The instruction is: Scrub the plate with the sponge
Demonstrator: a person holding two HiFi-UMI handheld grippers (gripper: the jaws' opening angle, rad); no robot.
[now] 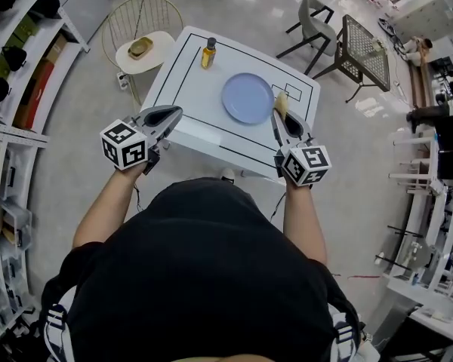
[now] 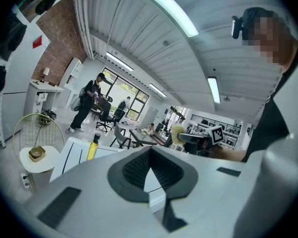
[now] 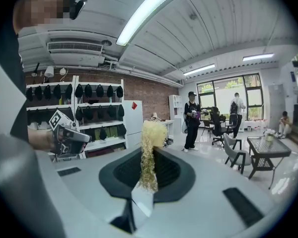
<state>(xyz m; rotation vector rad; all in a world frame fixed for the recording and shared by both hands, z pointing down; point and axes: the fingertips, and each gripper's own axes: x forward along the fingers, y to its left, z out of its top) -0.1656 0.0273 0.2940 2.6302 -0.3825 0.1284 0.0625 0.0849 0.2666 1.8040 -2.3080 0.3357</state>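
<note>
A round pale-blue plate (image 1: pixel 248 98) lies flat on the white table (image 1: pixel 189 111), right of its middle. My right gripper (image 1: pixel 281 110) hangs over the table's near right part, just right of the plate, shut on a yellow fibrous sponge (image 1: pixel 281 102). In the right gripper view the sponge (image 3: pixel 149 150) stands up between the jaws of the right gripper (image 3: pixel 148 162). My left gripper (image 1: pixel 168 116) is held at the table's near left edge, shut with nothing in it. In the left gripper view the left gripper (image 2: pixel 149 168) is pressed together, and the sponge (image 2: pixel 177 131) shows far off.
A yellow bottle (image 1: pixel 208 53) stands at the table's far side, left of the plate. A small round side table with a gold dish (image 1: pixel 140 48) and a wire chair sits at the back left. Shelves line the left; chairs and a mesh table (image 1: pixel 366 47) stand back right.
</note>
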